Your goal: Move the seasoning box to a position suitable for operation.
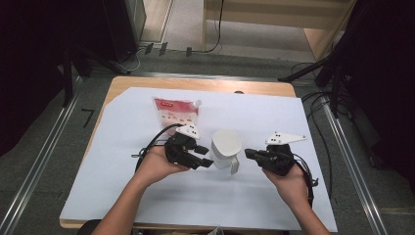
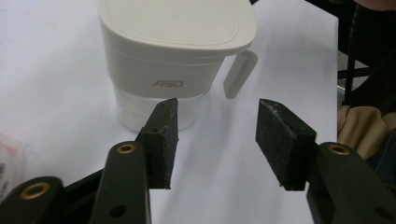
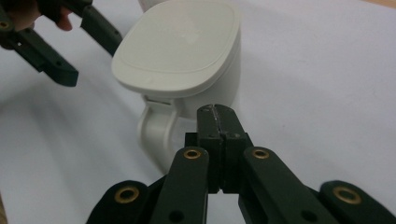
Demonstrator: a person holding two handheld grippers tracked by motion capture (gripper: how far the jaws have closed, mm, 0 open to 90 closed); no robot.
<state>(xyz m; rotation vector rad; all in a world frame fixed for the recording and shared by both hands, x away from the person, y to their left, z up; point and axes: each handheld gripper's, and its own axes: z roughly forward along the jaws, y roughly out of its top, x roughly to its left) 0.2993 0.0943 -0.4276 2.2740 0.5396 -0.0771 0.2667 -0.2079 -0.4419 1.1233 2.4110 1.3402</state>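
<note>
Two tools flank a white lidded cup [image 1: 225,148] that stands upright near the middle of the table [image 1: 122,186], on its white sheet. The cup's lid sits flat on top and its handle [image 1: 234,164] points toward the person. A red-and-white pouch [image 1: 176,112] lies farther back, well apart from the cup, with nothing touching it.

The left tool [image 1: 207,161] is just beside the cup on its left; its jaws stand spread with nothing between them, and in the left gripper view the pads [image 2: 164,140] frame bare sheet in front of the cup [image 2: 177,60], not the cup itself. The right tool [image 1: 248,153] sits close to the handle side with its jaws pressed together on nothing; the right gripper view shows its closed tip [image 3: 215,116] near the handle [image 3: 156,133] without clearly touching it.

Judging from this, the work on the cup appears to be at an in-between point: neither tool grips anything, the lid is on, and the pouch looks unopened. Any lid opening or pouring from the pouch seems to lie ahead.
</note>
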